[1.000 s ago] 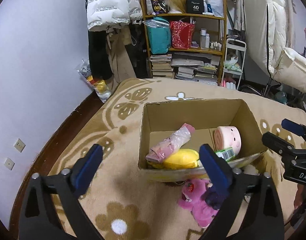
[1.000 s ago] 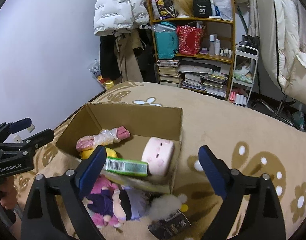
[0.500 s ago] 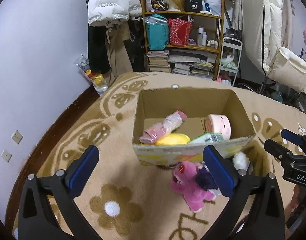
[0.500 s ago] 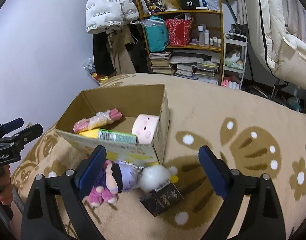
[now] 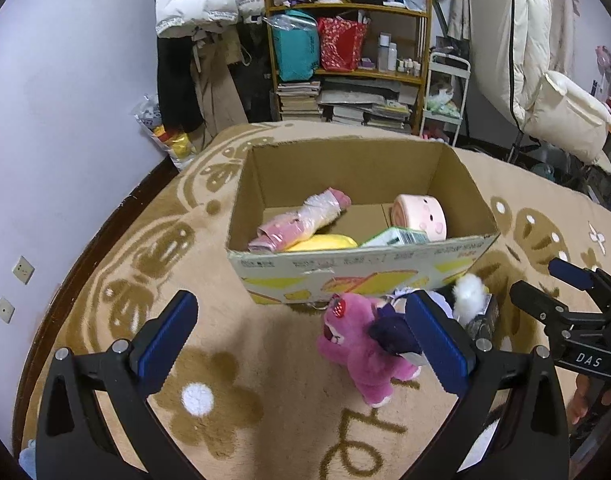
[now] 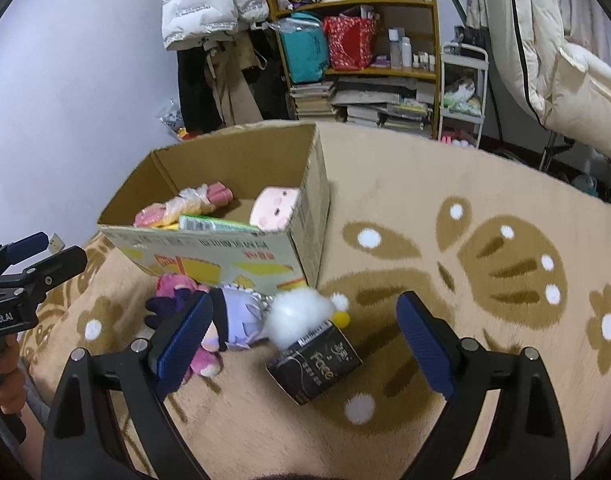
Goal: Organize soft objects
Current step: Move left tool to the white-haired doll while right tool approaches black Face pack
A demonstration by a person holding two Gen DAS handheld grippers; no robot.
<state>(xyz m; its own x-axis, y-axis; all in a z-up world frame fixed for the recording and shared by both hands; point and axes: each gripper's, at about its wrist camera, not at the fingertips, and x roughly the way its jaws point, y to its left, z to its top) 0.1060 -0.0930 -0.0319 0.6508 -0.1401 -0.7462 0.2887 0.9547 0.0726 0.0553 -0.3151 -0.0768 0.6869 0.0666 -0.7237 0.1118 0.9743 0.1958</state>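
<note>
- Soft toys are seen split between a cardboard box (image 5: 357, 268) and the beige patterned rug (image 5: 265, 380): task judged approx. half done.
- Already in box: a plastic-wrapped pink bundle (image 5: 301, 220), a yellow plush (image 5: 325, 242), a pink roll-shaped plush w/ a face (image 5: 421, 212) & a green-white packet (image 5: 397, 236).
- Left outside, touching box's front wall: a fuzzy magenta bear (image 5: 361, 344), a doll in lilac dress w/ dark hair (image 6: 237, 316), a white fluffy pom-pom toy (image 6: 301, 312); a glossy black carton (image 6: 317, 360) is pressed against the pom-pom.
- Left gripper (image 5: 305, 348) is held wide apart, nothing between the blue ribbed pads; bear sits just inside its right finger.
- Right gripper (image 6: 305, 344) is likewise spread wide & empty, aimed over doll, pom-pom & carton.
- Materials: corrugated box w/ yellow print looks rigid; plush looks squashy, easily pinched; carton is hard-edged, prob. not a soft item.
</note>
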